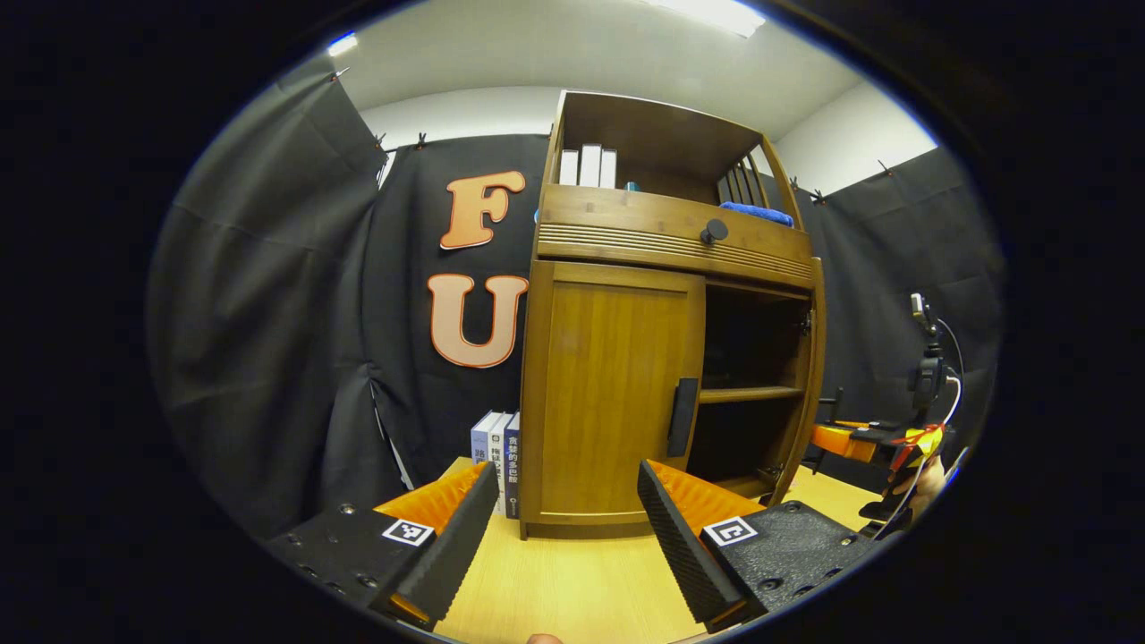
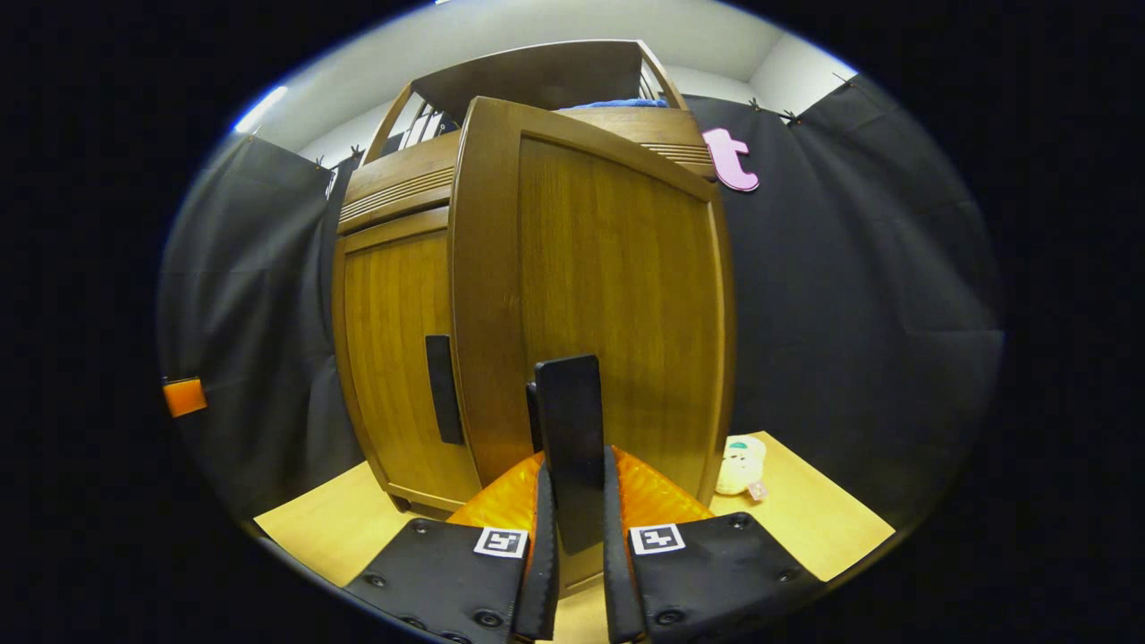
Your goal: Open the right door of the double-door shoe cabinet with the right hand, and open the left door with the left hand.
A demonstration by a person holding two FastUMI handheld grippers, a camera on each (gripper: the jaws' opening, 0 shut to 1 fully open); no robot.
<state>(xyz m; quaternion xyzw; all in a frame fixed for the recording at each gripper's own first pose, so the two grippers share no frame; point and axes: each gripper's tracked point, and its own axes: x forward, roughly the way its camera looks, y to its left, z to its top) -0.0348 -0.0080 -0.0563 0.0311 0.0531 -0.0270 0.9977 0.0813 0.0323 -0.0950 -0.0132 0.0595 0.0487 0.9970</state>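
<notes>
Right door (image 2: 608,295) open, left door (image 1: 613,394) closed

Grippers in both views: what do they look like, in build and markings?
The left gripper has two wedge-shaped fingers with ribbed pads, mounted on textured bodies with screw holes; each body carries a square black-and-white marker. The right gripper has the same build and markers. In the left gripper view, cables trail from it.

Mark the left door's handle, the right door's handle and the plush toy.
Left handle (image 1: 682,417), left gripper view, its middle.
Right handle (image 2: 572,438), right gripper view, upper part above the tongs.
Plush toy (image 2: 742,465), right gripper view, its body.
</notes>
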